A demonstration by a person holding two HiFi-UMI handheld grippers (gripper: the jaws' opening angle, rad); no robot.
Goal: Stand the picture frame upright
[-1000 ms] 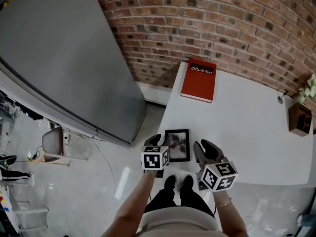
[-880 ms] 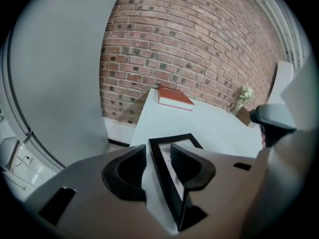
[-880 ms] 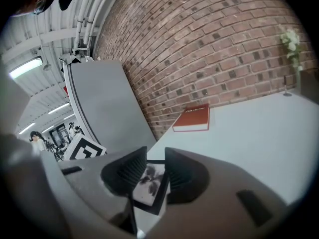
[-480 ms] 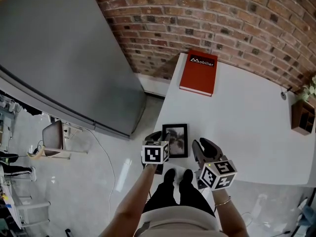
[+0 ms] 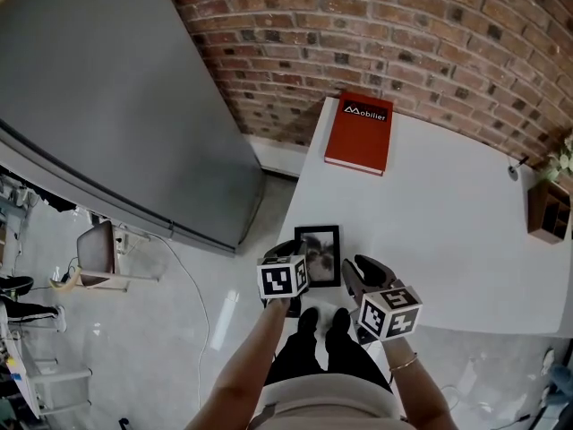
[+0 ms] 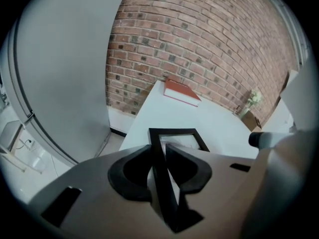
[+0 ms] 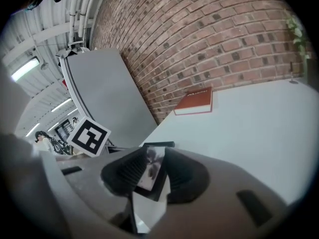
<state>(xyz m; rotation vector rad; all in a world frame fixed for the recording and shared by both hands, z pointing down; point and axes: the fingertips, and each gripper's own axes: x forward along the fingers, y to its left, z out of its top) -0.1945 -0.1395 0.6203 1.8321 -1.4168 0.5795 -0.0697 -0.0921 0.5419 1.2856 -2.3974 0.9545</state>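
The black picture frame (image 5: 319, 245) lies flat near the front left corner of the white table (image 5: 448, 231), with a grey photo in it. My left gripper (image 5: 291, 251) has just been closing, and its pads now press both sides of the frame's left bar (image 6: 162, 168). My right gripper (image 5: 356, 271) stands open at the near right corner. That corner of the frame (image 7: 149, 171) sits slanted in the gap of the right gripper (image 7: 157, 166). In the left gripper view the left gripper (image 6: 160, 158) straddles the bar.
A red book (image 5: 360, 133) lies at the table's far left edge against the brick wall (image 5: 430, 25). A wooden box with a plant (image 5: 546, 211) stands at the right. A large grey panel (image 5: 107, 106) leans left of the table. The person's shoes (image 5: 322, 322) show below the front edge.
The right gripper has sunk and moved left, bringing its jaws round the frame's near right corner. The left gripper's jaws have closed on the frame's left bar. The frame stays flat.
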